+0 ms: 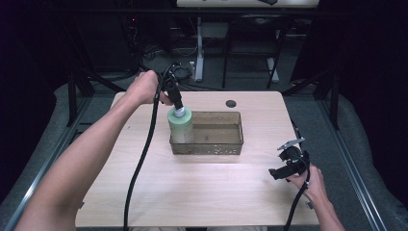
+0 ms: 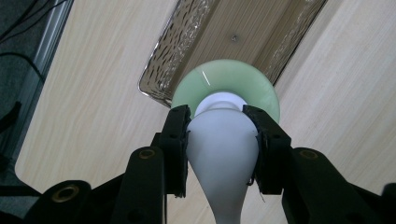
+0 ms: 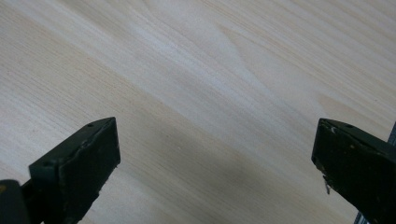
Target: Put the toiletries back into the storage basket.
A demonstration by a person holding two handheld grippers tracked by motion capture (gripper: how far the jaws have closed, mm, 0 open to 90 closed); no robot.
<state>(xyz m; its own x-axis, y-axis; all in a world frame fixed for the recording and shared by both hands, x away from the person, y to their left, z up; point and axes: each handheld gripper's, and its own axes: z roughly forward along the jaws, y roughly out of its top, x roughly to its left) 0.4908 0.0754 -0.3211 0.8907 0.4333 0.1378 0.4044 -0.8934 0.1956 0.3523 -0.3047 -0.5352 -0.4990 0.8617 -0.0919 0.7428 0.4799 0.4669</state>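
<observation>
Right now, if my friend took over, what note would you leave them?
Left tongs: shut on the white cap of the green bottle, holding it upright at the left end of the clear bin.
Right tongs: open, holding nothing, near the right edge of the wooden table.
Done: bottle gripped and brought to the bin.
Left: whether its base touches the bin floor is unclear; set it down, release.

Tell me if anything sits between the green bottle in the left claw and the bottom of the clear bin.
Nothing visible does. The left claw holds the green bottle by its white cap at the clear bin's left end; the bin's visible floor is bare.
</observation>
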